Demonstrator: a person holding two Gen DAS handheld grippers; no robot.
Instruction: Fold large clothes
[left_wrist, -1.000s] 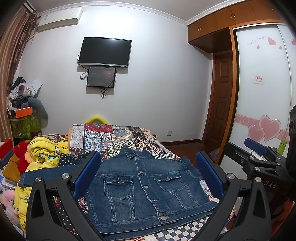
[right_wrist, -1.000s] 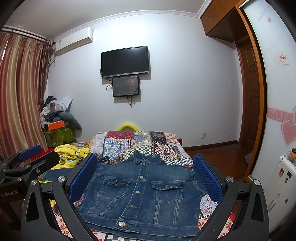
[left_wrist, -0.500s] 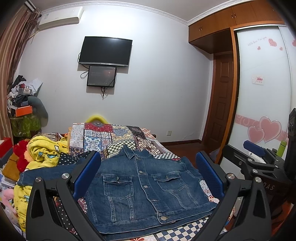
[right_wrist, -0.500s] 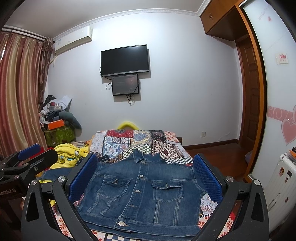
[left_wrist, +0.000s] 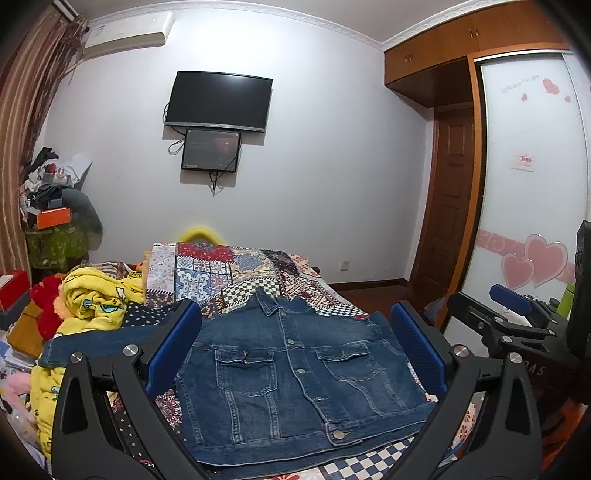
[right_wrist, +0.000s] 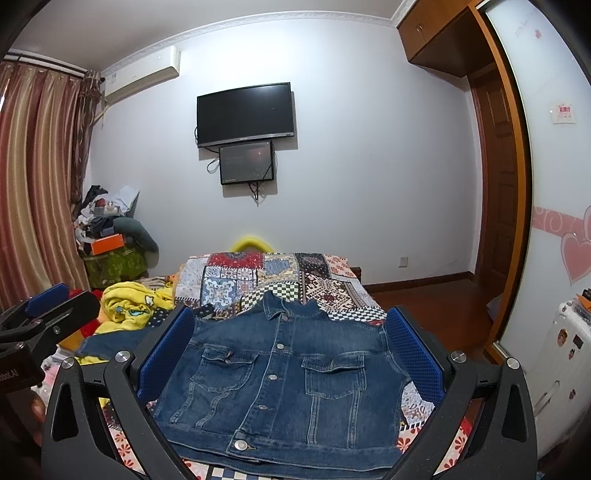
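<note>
The jacket (left_wrist: 295, 373) hem runs behind the left gripper (left_wrist: 295, 354) frame at the bottom edge. Its left sleeve (left_wrist: 99, 341) is partly covered by a blue pad. The quilt (right_wrist: 280, 277) lies largely under the denim. The right gripper (left_wrist: 517, 325) is cut off at the frame's right.

"DAS" on right hand-held gripper (left_wrist: 511, 301) body; "bootAI" on left hand-held gripper (right_wrist: 48, 302) body.

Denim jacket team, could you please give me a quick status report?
Left gripper and right gripper open, holding nothing. Denim jacket flat on the patchwork bedspread, buttoned, one sleeve out left. Yellow blanket beside that sleeve.
</note>
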